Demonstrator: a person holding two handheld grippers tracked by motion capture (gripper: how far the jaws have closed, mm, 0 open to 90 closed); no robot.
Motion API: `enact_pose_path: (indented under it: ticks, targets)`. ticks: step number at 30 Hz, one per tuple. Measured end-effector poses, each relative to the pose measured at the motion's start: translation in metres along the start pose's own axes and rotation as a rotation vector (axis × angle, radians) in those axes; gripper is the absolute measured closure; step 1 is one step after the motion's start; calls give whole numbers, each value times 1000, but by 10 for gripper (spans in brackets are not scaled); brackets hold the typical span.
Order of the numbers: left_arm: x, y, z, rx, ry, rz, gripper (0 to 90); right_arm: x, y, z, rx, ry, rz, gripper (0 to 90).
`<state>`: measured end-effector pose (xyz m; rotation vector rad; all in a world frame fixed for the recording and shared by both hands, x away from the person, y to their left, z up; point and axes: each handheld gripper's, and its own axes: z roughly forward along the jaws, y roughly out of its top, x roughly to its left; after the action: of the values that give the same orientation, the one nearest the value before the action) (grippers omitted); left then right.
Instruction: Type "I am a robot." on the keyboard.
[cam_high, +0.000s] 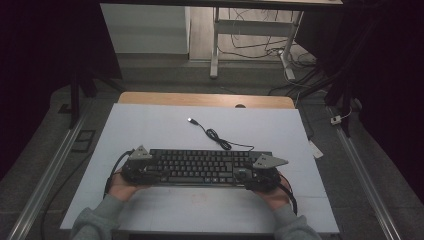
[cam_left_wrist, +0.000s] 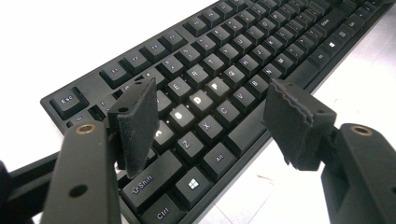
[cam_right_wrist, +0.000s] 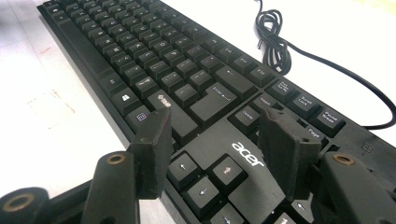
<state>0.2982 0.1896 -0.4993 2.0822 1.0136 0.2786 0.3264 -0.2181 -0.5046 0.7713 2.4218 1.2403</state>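
The left gripper (cam_high: 142, 170) hovered over the keyboard's left end, its jaws spread wide, frayed foam-like pads (cam_left_wrist: 138, 123) clear of the keys. Between the two tools the flat black keyboard (cam_high: 200, 165) (matte plastic, squarish keycaps) lay near the front of the pale, smooth table (cam_high: 150, 125), its thin cable (cam_high: 220, 139) coiled behind. The right gripper (cam_high: 257, 176) stood over the arrow keys, jaws likewise apart, pinching nothing.

On the black keyboard (cam_right_wrist: 196, 88) we read the white brand "acer" (cam_right_wrist: 247, 154) above the arrow keys at its right end. At its near left corner we read the keys "Shift" (cam_left_wrist: 148, 181), "Ctrl" (cam_left_wrist: 162, 212) and "Alt" (cam_left_wrist: 219, 157), and "Esc" (cam_left_wrist: 68, 99) at the far left corner.
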Motion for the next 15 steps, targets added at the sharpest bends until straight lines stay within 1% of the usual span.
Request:
enact_pose_path:
  ticks: [5, 9, 15]
  targets:
    - [1, 0, 1, -1, 1, -1, 351, 2, 3, 1, -15, 11, 0, 453]
    - [2, 0, 1, 0, 5, -3, 350, 2, 7, 2, -27, 22, 12, 452]
    - [4, -1, 1, 3, 7, -7, 345, 1, 17, 5, -32, 15, 20, 454]
